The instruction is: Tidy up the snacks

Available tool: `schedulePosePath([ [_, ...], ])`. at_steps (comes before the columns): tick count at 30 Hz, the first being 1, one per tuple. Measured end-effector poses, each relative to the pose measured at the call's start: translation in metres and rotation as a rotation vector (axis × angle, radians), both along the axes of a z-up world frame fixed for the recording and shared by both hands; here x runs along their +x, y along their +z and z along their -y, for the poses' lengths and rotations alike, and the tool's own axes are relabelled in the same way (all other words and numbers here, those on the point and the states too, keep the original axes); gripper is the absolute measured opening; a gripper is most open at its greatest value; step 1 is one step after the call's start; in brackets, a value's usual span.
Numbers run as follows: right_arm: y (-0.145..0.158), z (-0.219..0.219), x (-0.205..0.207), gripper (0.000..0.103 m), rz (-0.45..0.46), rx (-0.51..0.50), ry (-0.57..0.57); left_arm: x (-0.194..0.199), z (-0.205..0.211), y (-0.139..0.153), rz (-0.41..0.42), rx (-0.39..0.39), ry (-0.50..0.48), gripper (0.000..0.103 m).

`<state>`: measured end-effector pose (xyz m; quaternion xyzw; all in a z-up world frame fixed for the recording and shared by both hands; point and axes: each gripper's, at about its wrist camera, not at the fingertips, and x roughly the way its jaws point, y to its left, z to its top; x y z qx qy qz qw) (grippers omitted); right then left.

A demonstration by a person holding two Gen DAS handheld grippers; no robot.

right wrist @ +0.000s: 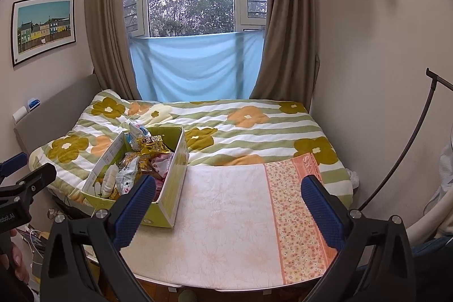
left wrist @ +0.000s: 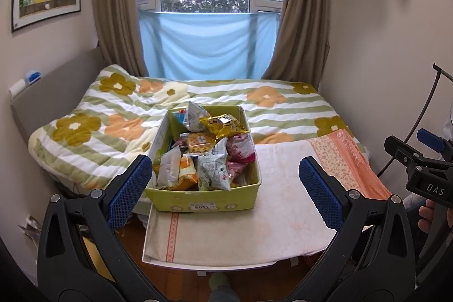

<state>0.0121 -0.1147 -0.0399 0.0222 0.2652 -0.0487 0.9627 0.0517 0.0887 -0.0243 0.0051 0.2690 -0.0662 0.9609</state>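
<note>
1. Left wrist view shows the largest thing first: a bed [left wrist: 254,109] with a flowered quilt under the window, and in front of it a small table covered by a pale cloth [left wrist: 254,217] with an orange floral strip at its right side.
2. On the cloth's left part stands a green cardboard box [left wrist: 209,200], open at the top. The right wrist view shows the rest of the cloth bare.
3. All the snack packets [left wrist: 203,149] seen lie heaped loosely in that box: a gold one on top, silver ones, pink ones to the right. This fits either a jumble waiting to be sorted or snacks already gathered into their box; the pictures do not settle which.
4. Left gripper [left wrist: 226,188] hovers short of the box with its blue pads wide apart and nothing between them. Right gripper [right wrist: 226,211] hangs over the bare cloth, its fingers likewise spread and holding nothing.
5. Should a packet be handled, my judgement is:
   - take the topmost one, so the heap is not dragged;
   - pinch a sealed edge rather than the puffed middle;
   - close gently, since the film is slippery and the contents crush.
</note>
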Motion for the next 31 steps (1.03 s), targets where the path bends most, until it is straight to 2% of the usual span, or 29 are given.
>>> schedulePosePath([
  [15, -0.0001, 0.0, 0.0023, 0.102, -0.001, 0.004, -0.002, 0.0014, 0.0003, -0.0004, -0.009, 0.002, 0.005, 0.103],
  [21, -0.001, 0.0008, 0.003, 0.102, -0.007, 0.001, -0.002, -0.0041, 0.0026, 0.0016, 0.025, 0.005, 0.016, 0.103],
  [31, -0.0009, 0.0043, 0.0037, 0.102, -0.005, 0.008, 0.007, -0.0046, 0.0035, -0.0002, -0.007, -0.027, 0.012, 0.103],
])
